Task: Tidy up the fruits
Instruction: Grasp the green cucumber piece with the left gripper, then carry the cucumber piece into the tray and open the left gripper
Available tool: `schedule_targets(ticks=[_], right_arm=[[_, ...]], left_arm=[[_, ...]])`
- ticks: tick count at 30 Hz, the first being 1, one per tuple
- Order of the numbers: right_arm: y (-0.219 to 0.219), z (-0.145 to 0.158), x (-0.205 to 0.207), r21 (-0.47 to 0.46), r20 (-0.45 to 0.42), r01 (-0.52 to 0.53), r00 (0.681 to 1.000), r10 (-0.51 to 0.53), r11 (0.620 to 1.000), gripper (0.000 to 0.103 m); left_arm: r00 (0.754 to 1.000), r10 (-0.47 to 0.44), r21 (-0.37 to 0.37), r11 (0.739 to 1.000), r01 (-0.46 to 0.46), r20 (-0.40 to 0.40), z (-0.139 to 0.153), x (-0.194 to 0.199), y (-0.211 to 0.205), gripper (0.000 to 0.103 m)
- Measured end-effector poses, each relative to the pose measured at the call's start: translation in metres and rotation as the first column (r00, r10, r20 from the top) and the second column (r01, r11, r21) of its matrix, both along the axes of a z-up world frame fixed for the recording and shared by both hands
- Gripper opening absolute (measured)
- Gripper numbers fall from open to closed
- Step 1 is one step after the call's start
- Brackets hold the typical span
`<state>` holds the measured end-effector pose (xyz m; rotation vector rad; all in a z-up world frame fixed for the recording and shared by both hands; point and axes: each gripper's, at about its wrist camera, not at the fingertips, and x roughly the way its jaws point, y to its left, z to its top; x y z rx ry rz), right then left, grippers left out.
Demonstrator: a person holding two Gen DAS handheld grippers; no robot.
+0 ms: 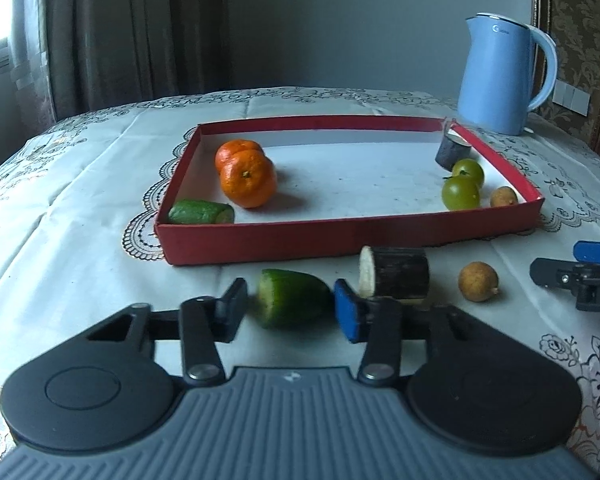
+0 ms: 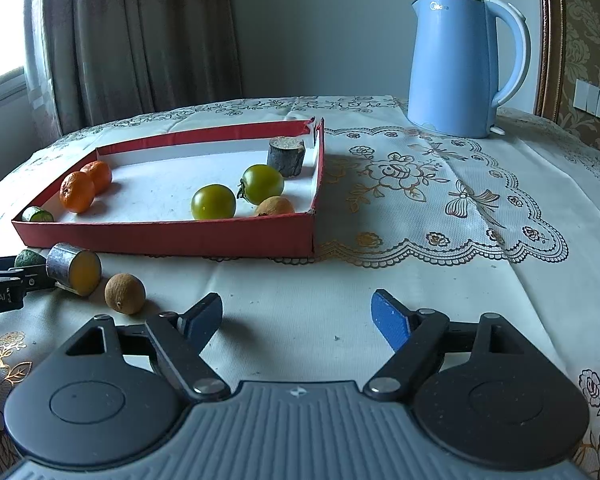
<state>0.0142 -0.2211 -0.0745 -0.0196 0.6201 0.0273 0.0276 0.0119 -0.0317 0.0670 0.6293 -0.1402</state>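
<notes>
Short green cucumber chunk (image 1: 290,298), cut face to the left, lies on the worktop just in front of the shallow red cardboard tray (image 1: 260,240). Left gripper (image 1: 288,310) has its fingers closed in on the chunk: blue-padded finger (image 1: 347,312) against its rounded right end, black finger (image 1: 232,308) at the cut end, contact there blurred. The piece is pinched, sitting on the cloth.

Just right of it, a dark-barked sugarcane stub with pale cut end (image 1: 396,274) lies on its side; further right a small brown longan (image 1: 478,282), apart from the stub.

Inside the tray: second green cucumber piece (image 1: 202,212) in the near left corner; two orange tangerines (image 1: 246,174) touching each other behind it; two green tomatoes (image 1: 462,188) at the right side, another brown longan (image 1: 503,197) beside them near the front wall, and an upright sugarcane stub (image 1: 452,152) in the far right corner.

Right gripper (image 2: 298,322) hovers low over bare cloth, fingers spread wide, nothing between them; the loose longan lies just off its left finger.

White lace-patterned tablecloth (image 2: 420,208) covers the worktop. Light blue electric kettle (image 2: 460,64) stands at the far right, behind the tray.
</notes>
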Motion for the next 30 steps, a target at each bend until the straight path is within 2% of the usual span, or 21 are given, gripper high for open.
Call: schedule_targets(ticks=[3, 13, 22, 30], right_arm=[[0.0, 0.0, 0.0, 0.0, 0.0, 0.0, 1.0, 0.0, 1.0, 0.082], [0.0, 0.0, 0.0, 0.0, 0.0, 0.0, 1.0, 0.0, 1.0, 0.082], [0.0, 0.0, 0.0, 0.0, 0.0, 0.0, 1.0, 0.0, 1.0, 0.082], [0.001, 0.0, 0.0, 0.0, -0.001, 0.0, 1.0, 0.0, 1.0, 0.082]], left_arm=[[1.0, 0.002, 0.017, 1.0, -0.002, 0.007, 0.0, -0.002, -0.002, 0.038], [1.0, 0.004, 0.007, 1.0, -0.004, 0.012, 0.003, -0.006, 0.002, 0.037], [0.998, 0.007, 0.001, 1.0, -0.007, 0.069, 0.027, -0.013, 0.007, 0.037], [0.994, 0.003, 0.011, 1.0, -0.004, 0.112, 0.046, 0.004, 0.001, 0.037]])
